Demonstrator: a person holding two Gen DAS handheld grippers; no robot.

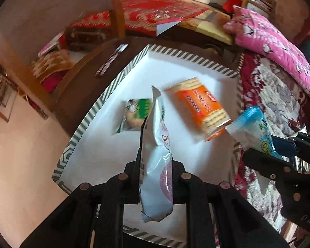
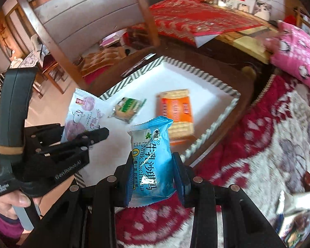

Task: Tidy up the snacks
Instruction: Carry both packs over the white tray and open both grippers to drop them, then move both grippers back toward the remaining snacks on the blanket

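Note:
My left gripper [image 1: 156,163] is shut on a white and purple snack packet [image 1: 157,165], held above the white tray [image 1: 175,62] with the striped rim. My right gripper [image 2: 153,165] is shut on a blue Milk Sachima packet [image 2: 149,159], held over the tray's right edge. In the tray lie an orange cracker pack [image 1: 200,107] and a small green packet [image 1: 134,113]. The right gripper [image 1: 279,150] with the blue packet [image 1: 256,128] shows at the right of the left wrist view. The left gripper [image 2: 82,134] with the white packet [image 2: 82,115] shows at the left of the right wrist view.
The tray sits on a dark round stool [image 1: 82,86]. A red and white floral blanket [image 2: 258,155] lies to the right, with a pink pillow [image 1: 274,47] behind it. A wooden chair [image 2: 72,20] stands behind the stool. More packets [image 2: 295,206] lie on the blanket at right.

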